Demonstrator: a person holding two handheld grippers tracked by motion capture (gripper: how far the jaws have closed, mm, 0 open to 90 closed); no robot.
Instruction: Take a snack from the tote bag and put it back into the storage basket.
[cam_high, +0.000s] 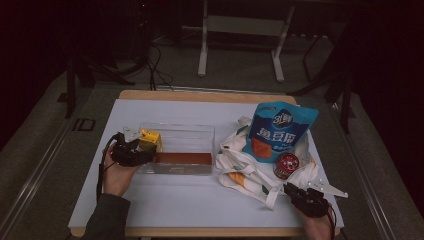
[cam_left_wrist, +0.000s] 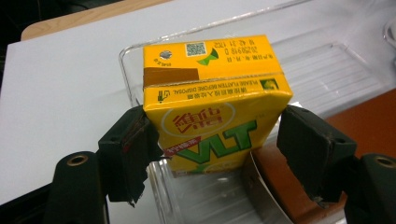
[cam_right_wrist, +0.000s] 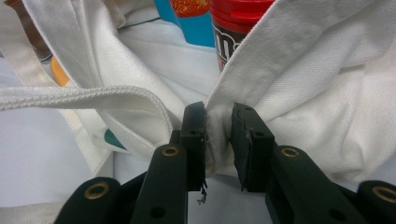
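The left tongs clamp a yellow carton upright at the left end of the clear bin on the tabletop. Right of the bin lies a white bag holding a blue pouch and red can; the right tongs pinch the bag's near edge.
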